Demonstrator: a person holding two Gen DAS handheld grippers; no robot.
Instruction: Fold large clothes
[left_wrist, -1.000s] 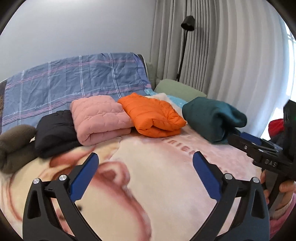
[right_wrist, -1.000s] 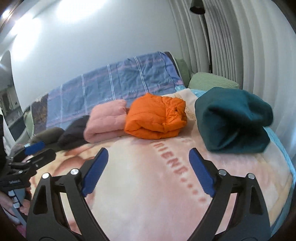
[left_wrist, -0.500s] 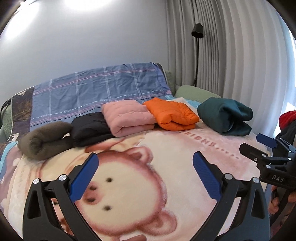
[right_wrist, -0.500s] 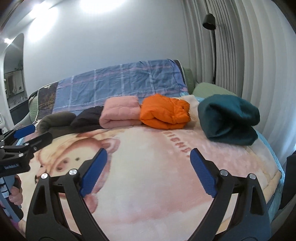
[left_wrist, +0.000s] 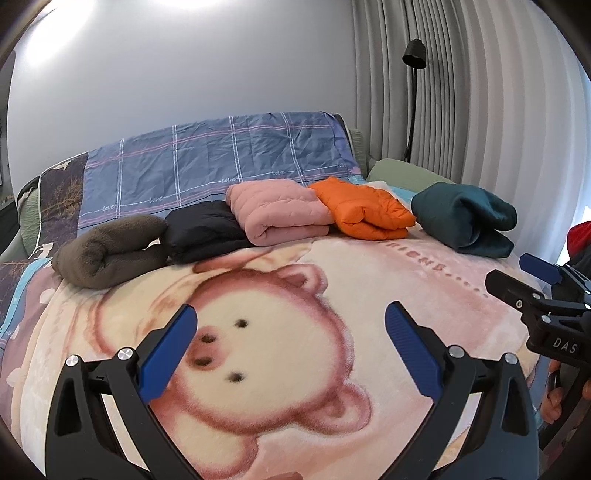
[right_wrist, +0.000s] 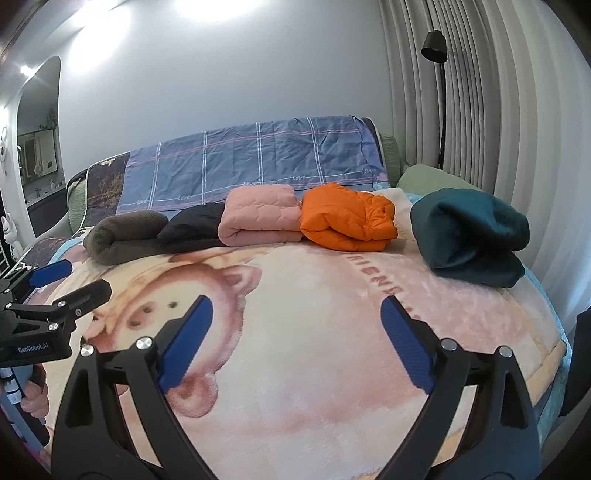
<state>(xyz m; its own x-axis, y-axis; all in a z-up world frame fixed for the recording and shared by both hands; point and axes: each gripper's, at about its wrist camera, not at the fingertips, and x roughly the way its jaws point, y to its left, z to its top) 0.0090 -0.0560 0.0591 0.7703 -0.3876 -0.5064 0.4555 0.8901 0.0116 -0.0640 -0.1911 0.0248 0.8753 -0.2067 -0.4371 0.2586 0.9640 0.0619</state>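
Note:
Several folded garments lie in a row across the far side of the bed: a brown fleece (left_wrist: 107, 254), a black jacket (left_wrist: 205, 230), a pink quilted jacket (left_wrist: 277, 210), an orange puffer (left_wrist: 364, 210) and a teal sweater (left_wrist: 465, 221). The same row shows in the right wrist view, from the brown fleece (right_wrist: 125, 236) to the teal sweater (right_wrist: 472, 236). My left gripper (left_wrist: 290, 343) hangs open above the bear blanket (left_wrist: 280, 369), holding nothing. My right gripper (right_wrist: 295, 332) is open too, well short of the clothes. Each gripper shows at the edge of the other's view.
A plaid blue sheet (left_wrist: 221, 166) covers the headboard end. A green pillow (left_wrist: 402, 173) lies at the back right. A black floor lamp (left_wrist: 413, 59) stands by grey curtains (left_wrist: 498, 110) on the right. A red object (left_wrist: 580, 236) sits at the far right edge.
Both grippers have drawn back and risen from the bed, so the whole row of folded clothes and the bear print now show. Both stay open and empty.

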